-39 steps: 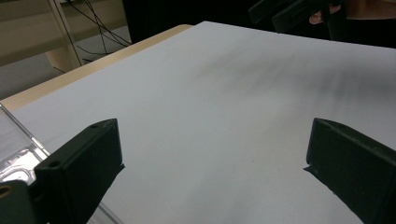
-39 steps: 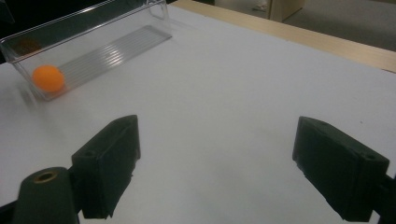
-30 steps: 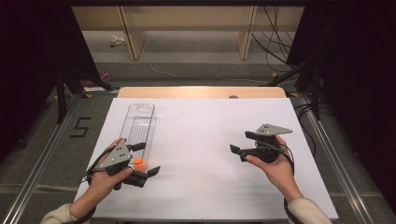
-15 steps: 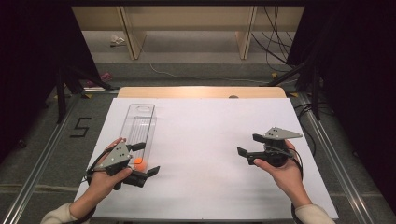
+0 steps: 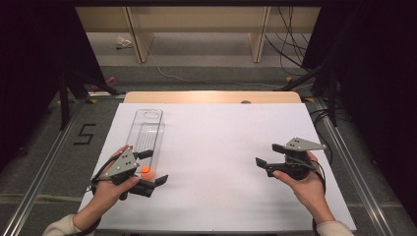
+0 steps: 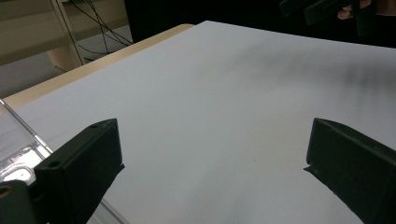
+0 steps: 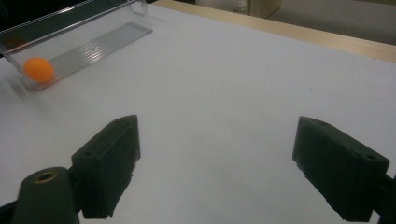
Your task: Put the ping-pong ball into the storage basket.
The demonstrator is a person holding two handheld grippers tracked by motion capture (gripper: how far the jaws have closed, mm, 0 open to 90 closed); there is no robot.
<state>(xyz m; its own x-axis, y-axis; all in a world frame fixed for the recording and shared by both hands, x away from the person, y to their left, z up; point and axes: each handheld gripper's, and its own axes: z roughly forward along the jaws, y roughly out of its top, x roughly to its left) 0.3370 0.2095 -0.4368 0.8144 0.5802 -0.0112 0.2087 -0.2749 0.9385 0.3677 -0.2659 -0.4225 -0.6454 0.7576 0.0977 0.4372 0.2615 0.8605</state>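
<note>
A long clear plastic tray [image 5: 147, 129] lies lengthwise on the left of the white sheet. An orange ball [image 5: 146, 171] rests at its near end and also appears as the ball [image 7: 38, 70] inside the tray [image 7: 93, 37] in the right gripper view. My left gripper [image 5: 154, 167] is open at that near end, its jaws wide apart beside the ball, with nothing held. In its own view the left gripper [image 6: 214, 135] looks across bare sheet, with the tray's edge [image 6: 18, 140] at the left. My right gripper [image 5: 267, 155] [image 7: 217, 133] is open and empty over the right side.
The white sheet [image 5: 221, 147] covers most of the table, and a wooden strip [image 5: 211, 97] runs along its far edge. Metal rails [image 5: 44, 162] flank the table. Shelving and cables [image 5: 290, 44] lie on the floor beyond. The right gripper [image 6: 327, 9] shows far off in the left gripper view.
My right gripper has shifted to the right and slightly nearer the person, staying open. The left gripper, the tray and the ball have not moved.
</note>
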